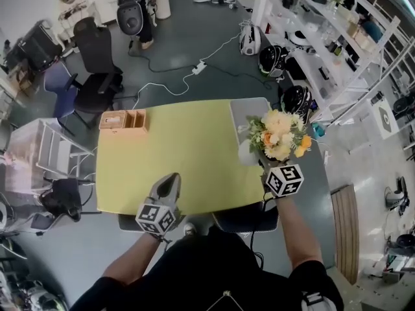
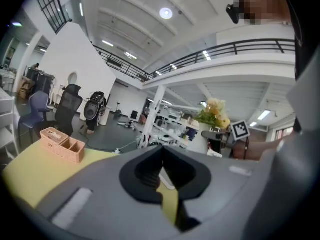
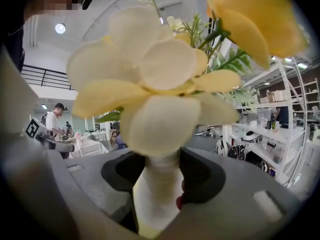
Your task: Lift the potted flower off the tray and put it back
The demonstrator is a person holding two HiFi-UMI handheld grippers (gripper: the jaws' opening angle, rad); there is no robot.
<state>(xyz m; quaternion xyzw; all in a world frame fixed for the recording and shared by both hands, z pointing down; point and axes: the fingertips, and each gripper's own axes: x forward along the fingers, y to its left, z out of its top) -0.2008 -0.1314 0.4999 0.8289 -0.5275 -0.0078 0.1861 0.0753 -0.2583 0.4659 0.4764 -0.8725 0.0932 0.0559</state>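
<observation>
The potted flower [image 1: 279, 135], cream and orange blooms in a white pot [image 1: 248, 153], is over the grey tray [image 1: 249, 109] at the yellow table's right end. My right gripper [image 1: 269, 164] is shut on the pot from the near side. In the right gripper view the white pot [image 3: 157, 189] is pinched between the jaws of the right gripper [image 3: 157, 209] and pale petals fill the picture. I cannot tell whether the pot touches the tray. My left gripper [image 1: 171, 180] hovers at the table's near edge, shut and empty [image 2: 167, 194]; from there the flower [image 2: 214, 113] shows far right.
A wicker box [image 1: 123, 120] with compartments sits at the table's far left corner. Office chairs [image 1: 97, 70] and a white cart [image 1: 39, 151] stand to the left. White shelving [image 1: 337, 37] and helmets on the floor lie to the right.
</observation>
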